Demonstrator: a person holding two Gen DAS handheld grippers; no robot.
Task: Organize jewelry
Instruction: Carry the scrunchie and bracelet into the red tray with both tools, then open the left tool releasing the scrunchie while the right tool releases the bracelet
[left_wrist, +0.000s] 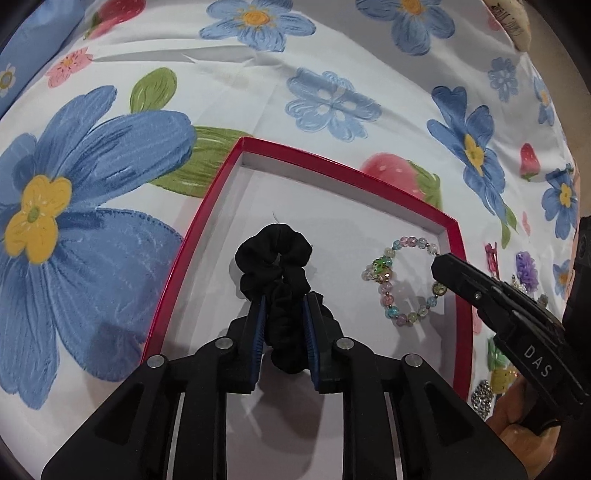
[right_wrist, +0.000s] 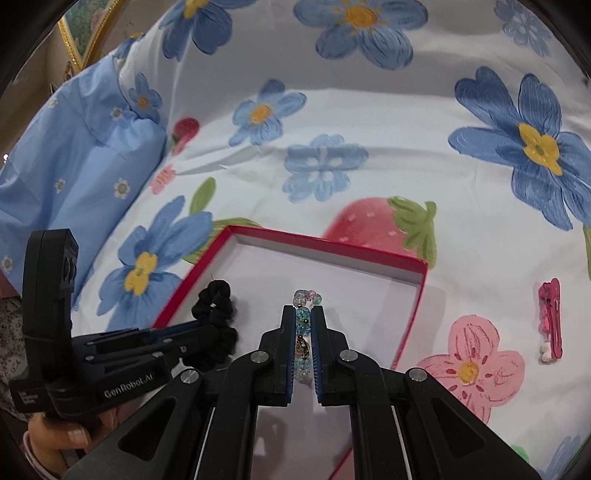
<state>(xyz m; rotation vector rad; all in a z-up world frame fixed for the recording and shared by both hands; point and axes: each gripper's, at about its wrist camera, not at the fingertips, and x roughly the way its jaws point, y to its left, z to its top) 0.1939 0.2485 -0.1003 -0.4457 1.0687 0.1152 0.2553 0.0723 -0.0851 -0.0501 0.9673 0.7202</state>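
Over red box (left_wrist: 460, 266): my left gripper (left_wrist: 284, 301) narrow, pads flanking black scrunchie (left_wrist: 275, 258); my right gripper (right_wrist: 303, 314), at its right, clamps bead bracelet (right_wrist: 303, 334).

Both cameras ride on hand-held grippers and look steeply down, close over a red-rimmed box (left_wrist: 458, 258) on a flowered sheet (left_wrist: 258, 110). The left wrist view looks along the left gripper (left_wrist: 284, 295), with the right gripper (left_wrist: 439, 264) entering from 4 o'clock. The right wrist view sits slightly farther back; the left gripper (right_wrist: 207, 326) enters from 8 o'clock. Both views share the box, a black scrunchie (left_wrist: 275, 254) and a bead bracelet (left_wrist: 399, 280).
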